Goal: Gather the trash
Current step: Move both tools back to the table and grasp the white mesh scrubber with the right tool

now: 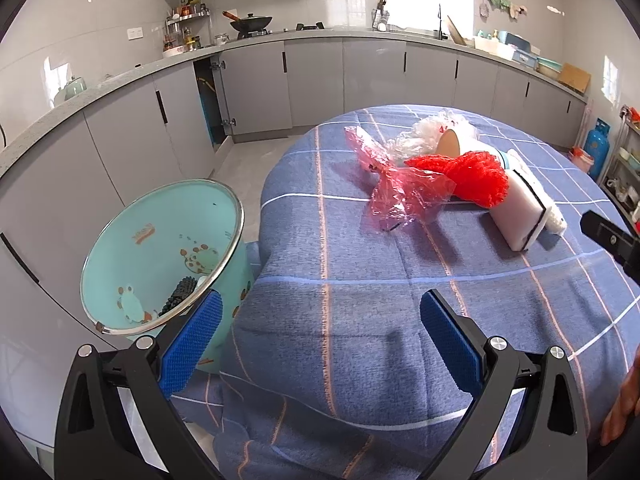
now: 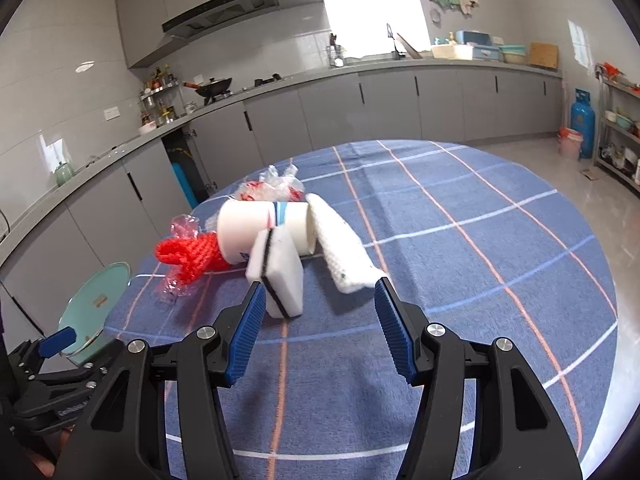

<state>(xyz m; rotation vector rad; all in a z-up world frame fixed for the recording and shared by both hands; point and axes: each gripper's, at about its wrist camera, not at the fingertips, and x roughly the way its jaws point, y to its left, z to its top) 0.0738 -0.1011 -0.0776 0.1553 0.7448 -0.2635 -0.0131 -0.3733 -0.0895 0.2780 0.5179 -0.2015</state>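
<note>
Surface: a table under a blue plaid cloth (image 2: 460, 264) with white and pale orange lines; the cloth hangs over the near edge
Room: a kitchen with grey cabinets (image 1: 312, 80), a grey counter, white wall tiles, a bright window, a black wok (image 1: 250, 22) on the hob, a range hood (image 2: 224, 10) and a blue gas cylinder (image 2: 582, 122) on the floor
Writing: small marks on the bin's inner wall and on the cup's side, too small to read
Trash pile: lies on the cloth near the table's far left part; a white paper cup (image 2: 264, 226) with a blue band lies on its side, a white sponge (image 2: 280, 276) with a dark middle layer leans on it, a white foam net sleeve (image 2: 344, 252) just beside, a red mesh net (image 1: 468, 174), crumpled red-tinted clear plastic (image 1: 400, 196) and clear wrap behind
Bin: a teal bin (image 1: 160, 252) with a metal rim and frog pictures, beside the table, something dark inside
Left gripper (image 1: 320, 334): jaws wide, nothing between, over the cloth's edge by the bin's rim
Right gripper (image 2: 320, 320): jaws partly apart, empty, the sponge just ahead of the left pad
</note>
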